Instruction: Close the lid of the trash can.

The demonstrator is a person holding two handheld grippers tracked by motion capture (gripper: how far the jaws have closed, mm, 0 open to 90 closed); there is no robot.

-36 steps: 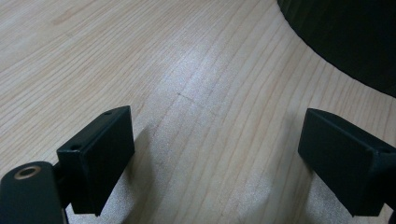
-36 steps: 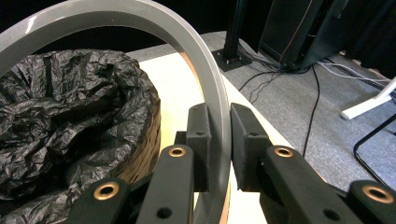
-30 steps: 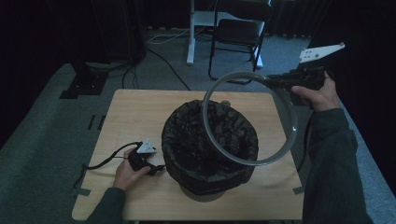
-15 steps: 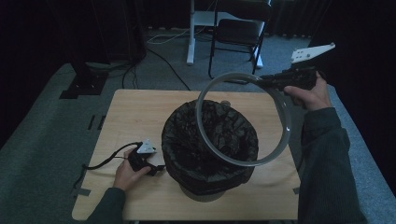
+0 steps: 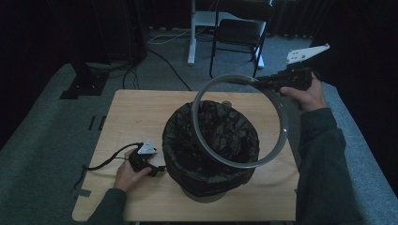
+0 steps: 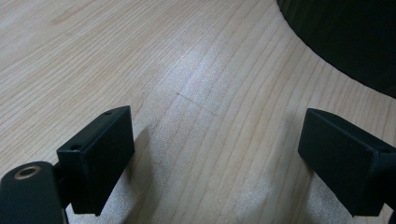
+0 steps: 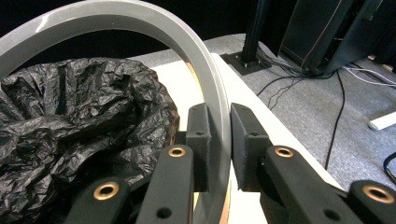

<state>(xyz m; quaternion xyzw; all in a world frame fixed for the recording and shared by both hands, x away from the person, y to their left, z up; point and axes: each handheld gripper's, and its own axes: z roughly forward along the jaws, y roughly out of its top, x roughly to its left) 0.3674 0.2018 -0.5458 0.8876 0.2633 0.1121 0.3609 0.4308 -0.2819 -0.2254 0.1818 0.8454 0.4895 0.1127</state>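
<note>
Nearest us, our left gripper point(image 5: 149, 164) rests low on the bench point(image 5: 141, 112) just left of the bin point(image 5: 211, 145), its fingers point(image 6: 95, 156) spread wide with nothing between them and only bare wood under them in the left gripper view. The bin, lined with a crinkled black bag point(image 7: 70, 121), stands at the middle of the bench, its dark wall just off the left fingers. Farther out, our right gripper point(image 5: 265, 80) is raised beyond the bin's far right side, its fingers point(image 7: 198, 140) clamped on the grey ring point(image 5: 277, 140), one on each face of the band. The ring hangs tilted above the bin: its gripped edge is high on the far right, its near edge dips toward the bin's right rim, so its plane leans rather than lying level with the opening. We judge the coming move turns on this: the bin mouth lies below and to the left of the right fingers, so the ring must level out and shift left before it can seat. The right hand is the nearer to that job; beyond the bin a chair point(image 5: 239, 33) stands on the floor.
</note>
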